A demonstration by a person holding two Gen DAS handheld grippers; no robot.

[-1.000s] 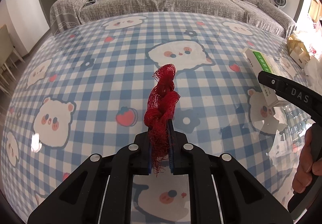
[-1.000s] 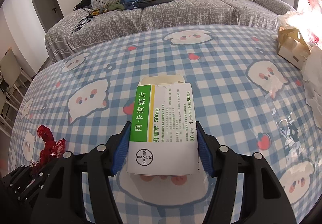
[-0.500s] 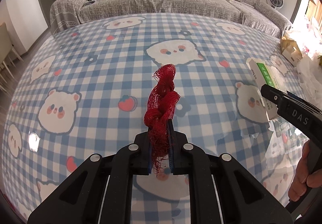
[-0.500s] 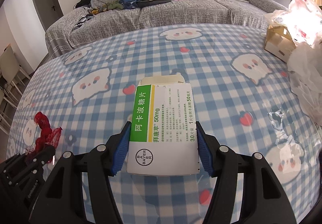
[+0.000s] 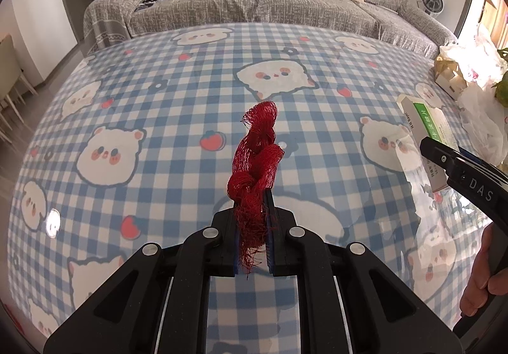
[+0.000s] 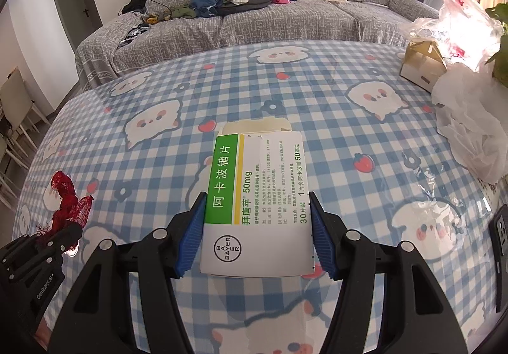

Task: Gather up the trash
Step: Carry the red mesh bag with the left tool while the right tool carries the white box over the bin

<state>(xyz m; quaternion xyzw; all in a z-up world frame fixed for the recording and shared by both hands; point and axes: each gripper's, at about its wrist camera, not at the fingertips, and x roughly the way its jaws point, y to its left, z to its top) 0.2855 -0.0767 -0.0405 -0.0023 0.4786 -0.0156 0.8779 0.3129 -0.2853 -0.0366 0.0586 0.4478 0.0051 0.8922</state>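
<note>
Left hand-held gripper (image 5: 252, 211) clenched on crumpled red mesh net (image 5: 255, 160); right hand-held gripper (image 6: 256, 230) grasping white-green cardboard medicine box (image 6: 254, 204), both above checkered blue-white tabletop (image 5: 158, 93).

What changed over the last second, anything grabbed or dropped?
Both hands carried their loads across the table toward the white plastic bags, which now sit closer in view. Nothing grabbed or dropped: left gripper still clamps the red mesh netting, right gripper still holds the medicine box.
</note>
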